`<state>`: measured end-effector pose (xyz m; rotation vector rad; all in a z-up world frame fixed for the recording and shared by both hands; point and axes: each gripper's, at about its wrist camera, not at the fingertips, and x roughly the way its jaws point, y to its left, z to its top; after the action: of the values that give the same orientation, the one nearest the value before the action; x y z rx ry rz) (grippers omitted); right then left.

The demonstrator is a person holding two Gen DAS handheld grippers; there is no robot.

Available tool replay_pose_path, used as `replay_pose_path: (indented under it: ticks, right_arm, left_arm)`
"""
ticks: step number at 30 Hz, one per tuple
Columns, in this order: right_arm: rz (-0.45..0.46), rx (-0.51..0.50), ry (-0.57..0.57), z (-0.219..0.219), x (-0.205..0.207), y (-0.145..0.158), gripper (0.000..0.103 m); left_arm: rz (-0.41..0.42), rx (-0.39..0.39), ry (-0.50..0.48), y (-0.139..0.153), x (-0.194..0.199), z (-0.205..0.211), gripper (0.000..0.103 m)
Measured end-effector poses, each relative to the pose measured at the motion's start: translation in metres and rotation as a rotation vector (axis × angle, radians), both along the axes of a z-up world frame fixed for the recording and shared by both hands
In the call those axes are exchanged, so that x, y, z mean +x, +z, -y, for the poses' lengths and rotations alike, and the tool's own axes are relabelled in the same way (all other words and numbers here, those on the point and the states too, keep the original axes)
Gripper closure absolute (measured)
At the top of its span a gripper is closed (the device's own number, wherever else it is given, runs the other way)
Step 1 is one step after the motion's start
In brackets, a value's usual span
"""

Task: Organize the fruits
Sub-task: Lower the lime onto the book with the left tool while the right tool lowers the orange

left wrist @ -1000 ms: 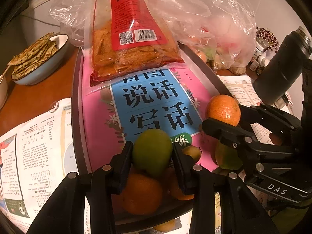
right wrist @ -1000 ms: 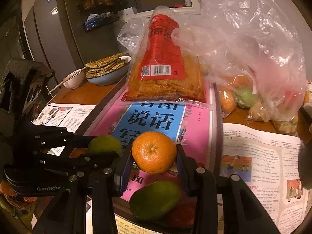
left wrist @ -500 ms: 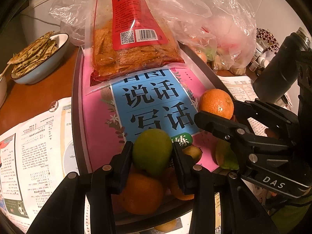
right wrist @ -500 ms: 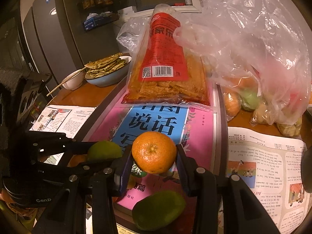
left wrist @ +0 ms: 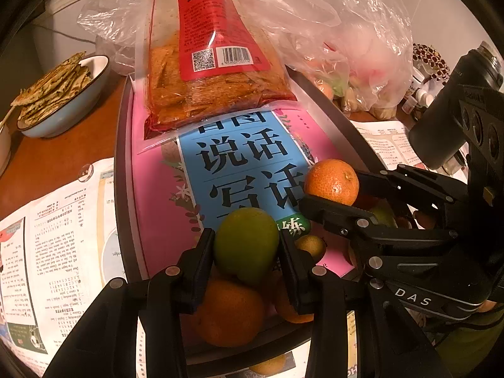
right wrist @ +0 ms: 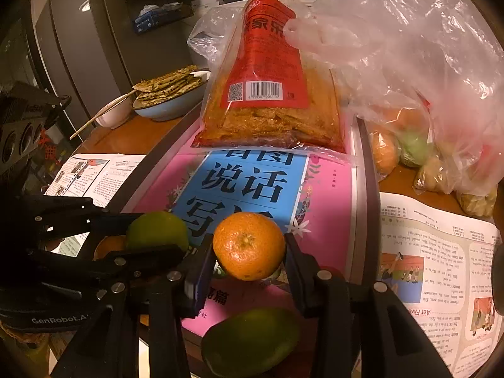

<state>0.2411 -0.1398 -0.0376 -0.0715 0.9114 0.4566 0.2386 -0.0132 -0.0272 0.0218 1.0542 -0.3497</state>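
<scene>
Green citrus (left wrist: 246,243) is clamped between the left gripper (left wrist: 246,252) pads, held above the near end of the tray (left wrist: 121,170). Orange mandarin (right wrist: 249,245) is clamped the same way in the right gripper (right wrist: 249,256), also over the tray's near end, just right of the green one. Both sets of jaws stand narrow, pressed on the fruit.

Under the left gripper: loose oranges (left wrist: 228,312) piled at the tray's near edge, plus one small yellowish fruit (left wrist: 310,246) beside them. Under the right gripper: a green mango (right wrist: 250,341) lying at the near edge.

Tray bottom is covered by a pink-and-blue book (left wrist: 239,163) with Chinese characters. A red-labelled snack bag (left wrist: 214,63) lies on the book's far end. Clear plastic bag (right wrist: 419,78) with more fruit sits right of the tray, on the wooden table (left wrist: 53,163). Newspaper sheets (right wrist: 434,271) on both sides of the tray. Blue bowl of flatbreads (left wrist: 60,94) far left.
</scene>
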Motion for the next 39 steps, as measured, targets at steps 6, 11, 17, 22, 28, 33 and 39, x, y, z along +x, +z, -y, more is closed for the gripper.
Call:
replay_pose_path:
  ticks: [6,11,17,22,28,33,39]
  right_arm:
    - [0.001,-0.006,0.008,-0.0011,0.0015,-0.0009,0.060]
    - [-0.001,0.000,0.007,0.0000,0.0015,-0.0009,0.060]
    - [0.002,0.001,0.008,0.0005,0.0015,-0.0012,0.060]
    - [0.001,-0.001,0.009,0.0008,0.0016,-0.0015,0.060]
    - [0.000,-0.004,0.007,0.0020,0.0020,0.0001,0.059]
    - [0.006,-0.005,-0.003,0.0036,0.0010,0.0014,0.057]
    - [0.014,-0.002,-0.018,0.0081,-0.0015,0.0049,0.054]
  left_arm:
    - [0.002,0.004,-0.001,-0.0001,-0.0004,0.0008,0.062]
    - [0.002,0.002,-0.001,0.0000,-0.0005,0.0008,0.062]
    - [0.003,0.005,-0.003,-0.0001,-0.0005,0.0011,0.062]
    - [0.002,0.005,-0.004,-0.0005,-0.0005,0.0011,0.062]
    - [0.000,0.004,-0.003,-0.0008,0.0001,0.0011,0.062]
    - [0.000,0.002,-0.002,-0.0006,0.0001,0.0010,0.062]
    - [0.001,0.004,-0.001,-0.0003,-0.0003,0.0014,0.062]
